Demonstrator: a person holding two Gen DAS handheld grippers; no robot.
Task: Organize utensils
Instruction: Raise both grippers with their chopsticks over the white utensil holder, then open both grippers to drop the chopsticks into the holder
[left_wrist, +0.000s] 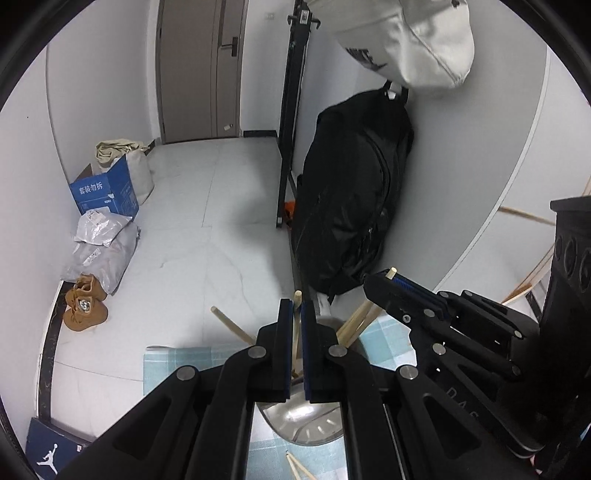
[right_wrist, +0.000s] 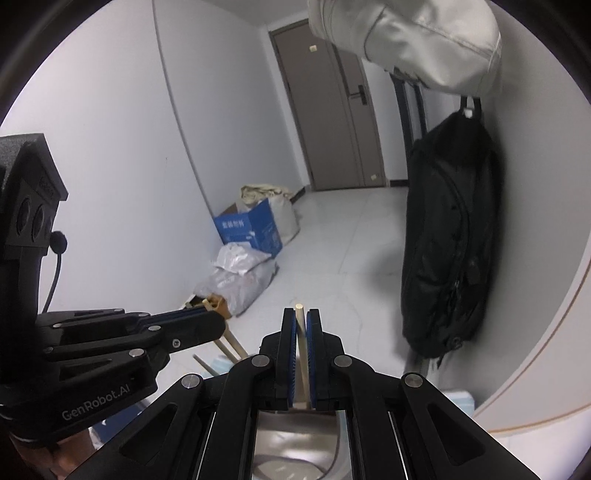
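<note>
Chopsticks everywhere: the left gripper (left_wrist: 297, 314) is clamped on one chopstick (left_wrist: 296, 332), the right gripper (right_wrist: 301, 321) pinches another (right_wrist: 301, 347), both above what looks like a steel holder (left_wrist: 306, 417). Tilted sticks (left_wrist: 356, 321) crowd it; a skewed release could snag them.

White walls, pale grey tiled floor (left_wrist: 192, 206). Brown door (left_wrist: 199, 70) at 12 o'clock. Black backpack (left_wrist: 354, 192) hangs on right wall at 2 o'clock, white cap (left_wrist: 410, 40) above it. Blue box (left_wrist: 105, 192), grey parcels (left_wrist: 103, 251), tan shoes (left_wrist: 85, 302) along left wall at 9 o'clock.
</note>
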